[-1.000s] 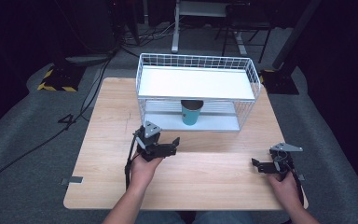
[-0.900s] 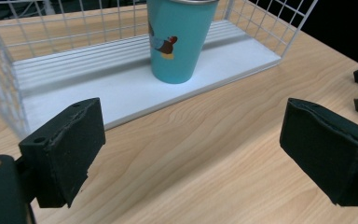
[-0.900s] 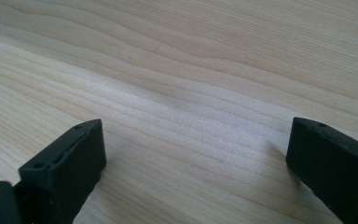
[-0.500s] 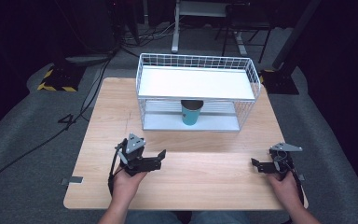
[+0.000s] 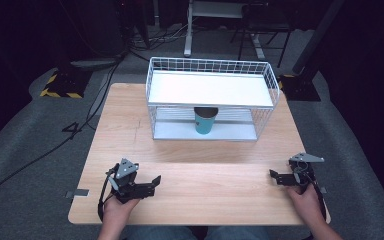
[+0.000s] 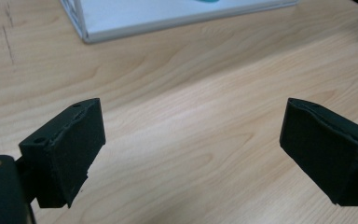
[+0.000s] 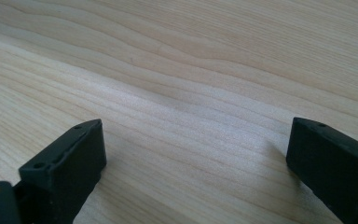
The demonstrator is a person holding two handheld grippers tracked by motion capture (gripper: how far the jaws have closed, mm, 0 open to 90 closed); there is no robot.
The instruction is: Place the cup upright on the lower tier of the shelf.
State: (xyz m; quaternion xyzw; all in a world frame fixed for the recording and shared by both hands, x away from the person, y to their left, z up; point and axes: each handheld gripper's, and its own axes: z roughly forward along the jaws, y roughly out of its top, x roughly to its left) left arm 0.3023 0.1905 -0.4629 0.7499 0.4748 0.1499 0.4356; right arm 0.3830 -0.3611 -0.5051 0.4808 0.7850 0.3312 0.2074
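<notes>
Ahead of both empty, open claws, left (image 5: 152, 181) and right (image 5: 274, 176), cup (image 5: 205, 120): approach level under the shelf (image 5: 210, 89).

One cup (image 5: 205, 120), one rack (image 5: 211, 89) (wire), one table (image 5: 195, 195).

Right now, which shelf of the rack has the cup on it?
The lower shelf: the teal cup stands upright on it, under the white top shelf, which is bare.

No readable txt or labels anywhere; floor mark (image 5: 73, 128) resembles "4".
</notes>
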